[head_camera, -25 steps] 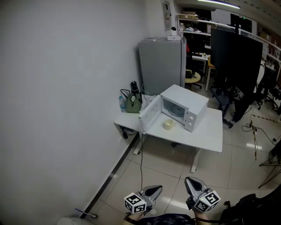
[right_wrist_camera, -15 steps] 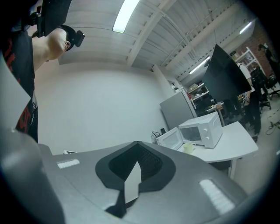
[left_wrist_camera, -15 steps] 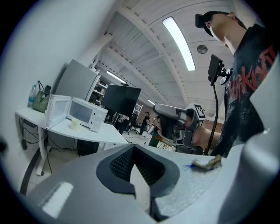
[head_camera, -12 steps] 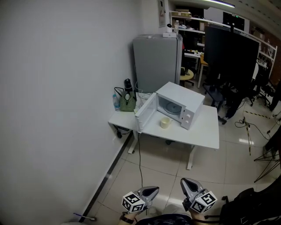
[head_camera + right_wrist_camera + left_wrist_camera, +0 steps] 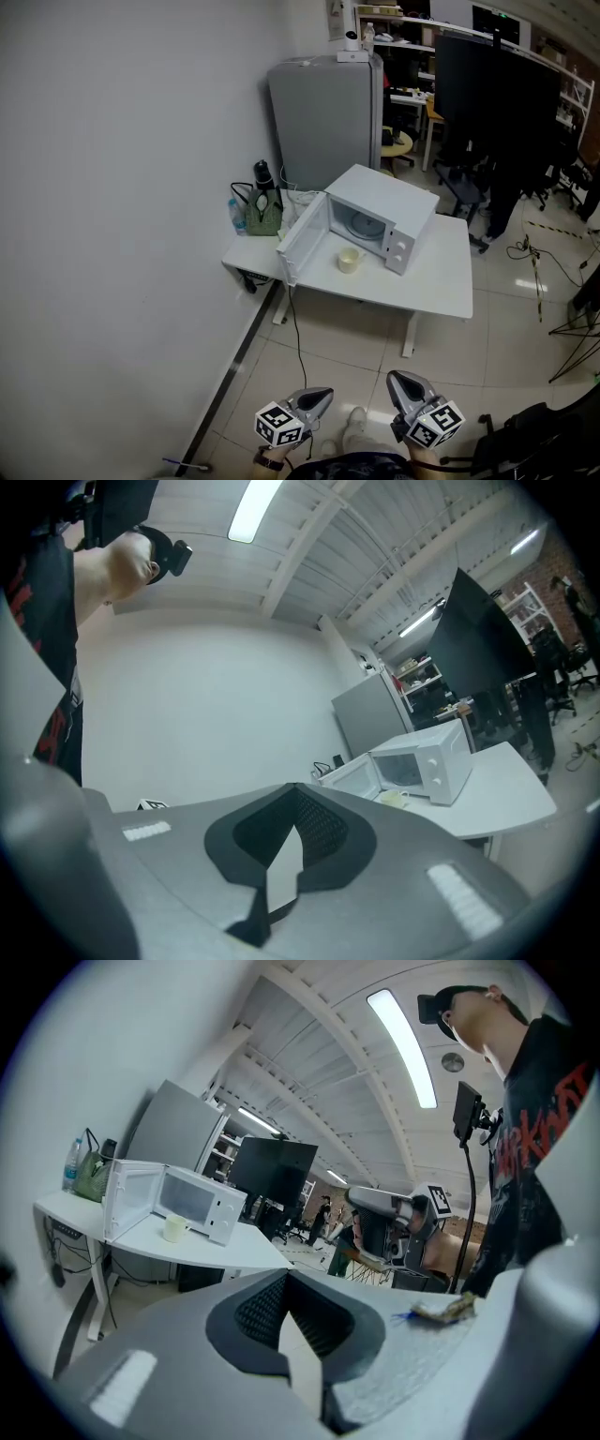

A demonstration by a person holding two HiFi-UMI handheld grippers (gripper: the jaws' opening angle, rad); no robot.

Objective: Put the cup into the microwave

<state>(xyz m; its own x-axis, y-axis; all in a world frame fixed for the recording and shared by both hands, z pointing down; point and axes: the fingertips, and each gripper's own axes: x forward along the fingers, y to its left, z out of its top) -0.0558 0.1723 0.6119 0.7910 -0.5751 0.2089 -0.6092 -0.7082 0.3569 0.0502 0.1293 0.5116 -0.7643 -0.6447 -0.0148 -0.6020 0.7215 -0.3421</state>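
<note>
Tile floor (image 5: 337, 349); L gripper (image 5: 317, 400), R gripper (image 5: 403, 384) side-by-side, pointing fwd, jaws closed.

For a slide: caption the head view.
Cup sits on the white table in front of the open microwave.

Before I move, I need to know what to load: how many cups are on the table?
1. The cup stands on the white table in front of the open microwave, beside its door. Others may hide behind the microwave or the bag.
</note>
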